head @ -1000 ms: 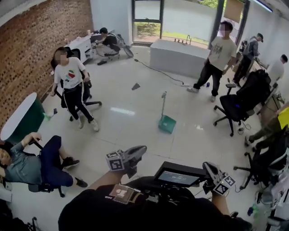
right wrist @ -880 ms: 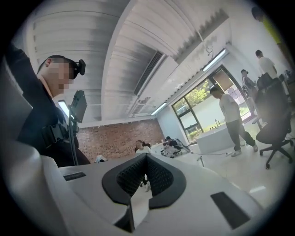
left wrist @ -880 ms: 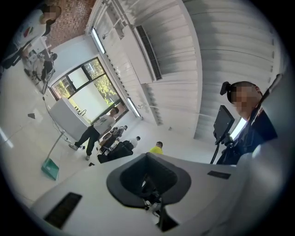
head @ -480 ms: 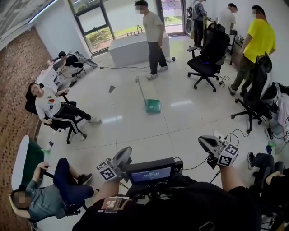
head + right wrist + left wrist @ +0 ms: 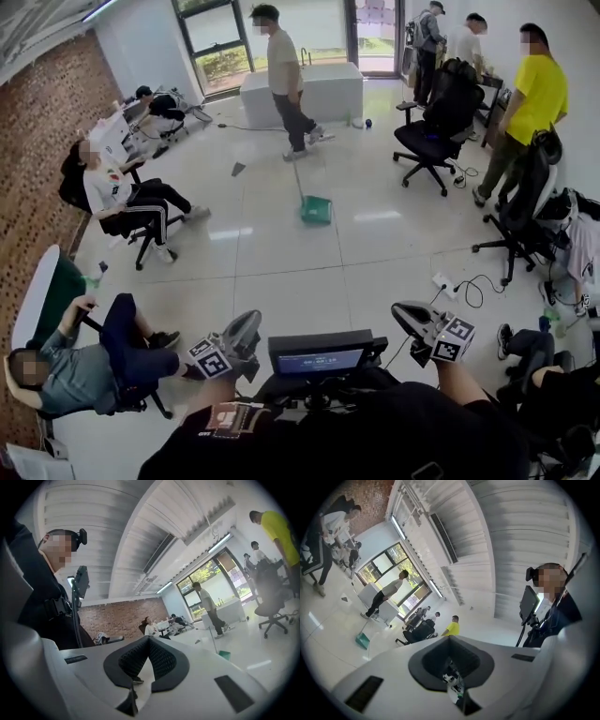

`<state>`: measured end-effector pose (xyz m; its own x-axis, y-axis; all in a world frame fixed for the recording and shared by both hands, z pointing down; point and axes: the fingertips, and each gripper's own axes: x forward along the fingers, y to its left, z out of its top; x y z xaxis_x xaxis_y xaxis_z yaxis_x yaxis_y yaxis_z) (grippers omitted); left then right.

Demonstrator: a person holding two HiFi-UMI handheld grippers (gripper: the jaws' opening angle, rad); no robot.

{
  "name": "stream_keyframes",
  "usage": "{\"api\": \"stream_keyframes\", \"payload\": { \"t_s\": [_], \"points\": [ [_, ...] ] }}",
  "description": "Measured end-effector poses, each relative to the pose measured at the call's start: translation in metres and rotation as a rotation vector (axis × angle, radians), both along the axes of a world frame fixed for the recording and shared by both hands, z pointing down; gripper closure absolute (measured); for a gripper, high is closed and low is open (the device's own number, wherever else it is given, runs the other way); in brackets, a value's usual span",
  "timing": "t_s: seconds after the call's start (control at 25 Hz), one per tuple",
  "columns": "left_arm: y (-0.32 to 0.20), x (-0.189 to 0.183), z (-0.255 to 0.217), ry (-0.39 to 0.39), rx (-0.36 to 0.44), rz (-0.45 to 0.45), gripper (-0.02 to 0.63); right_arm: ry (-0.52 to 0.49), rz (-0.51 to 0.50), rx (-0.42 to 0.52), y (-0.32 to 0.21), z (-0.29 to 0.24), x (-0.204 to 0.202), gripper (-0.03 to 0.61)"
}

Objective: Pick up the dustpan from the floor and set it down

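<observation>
Left tool (image 5: 249,324) and right tool (image 5: 401,311) are both closed, empty. The green dustpan (image 5: 316,208) stands on the floor (image 5: 281,272) well ahead, handle upright, near a walking person (image 5: 284,80); get close first, then open one tool for the handle.

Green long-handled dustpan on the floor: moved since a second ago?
No. The green long-handled dustpan keeps its spot right of the small dark floor scrap, before the white counter; only the camera shifted.
</observation>
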<state>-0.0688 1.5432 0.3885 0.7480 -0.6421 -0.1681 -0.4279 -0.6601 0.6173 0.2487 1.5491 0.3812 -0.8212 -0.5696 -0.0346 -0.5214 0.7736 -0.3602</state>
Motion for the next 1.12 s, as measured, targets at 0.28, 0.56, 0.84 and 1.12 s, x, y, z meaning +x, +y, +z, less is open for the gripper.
{"api": "stream_keyframes", "payload": {
  "t_s": [0.28,0.56,0.84,1.12],
  "points": [
    [0.029,0.095,0.007,0.056,0.031,-0.014,0.609,-0.038,-0.057,-0.008,0.035,0.019,0.069,0.568],
    [0.062,0.103,-0.013,0.027,0.077,0.022,0.609,-0.026,-0.024,0.049,0.06,-0.011,0.064,0.568],
    [0.094,0.057,-0.014,0.03,0.097,0.027,0.609,0.006,-0.02,0.053,0.086,-0.016,0.014,0.568],
    [0.083,0.028,-0.002,0.027,0.098,0.03,0.609,0.021,-0.037,0.08,0.069,-0.014,-0.018,0.568]
  ]
}}
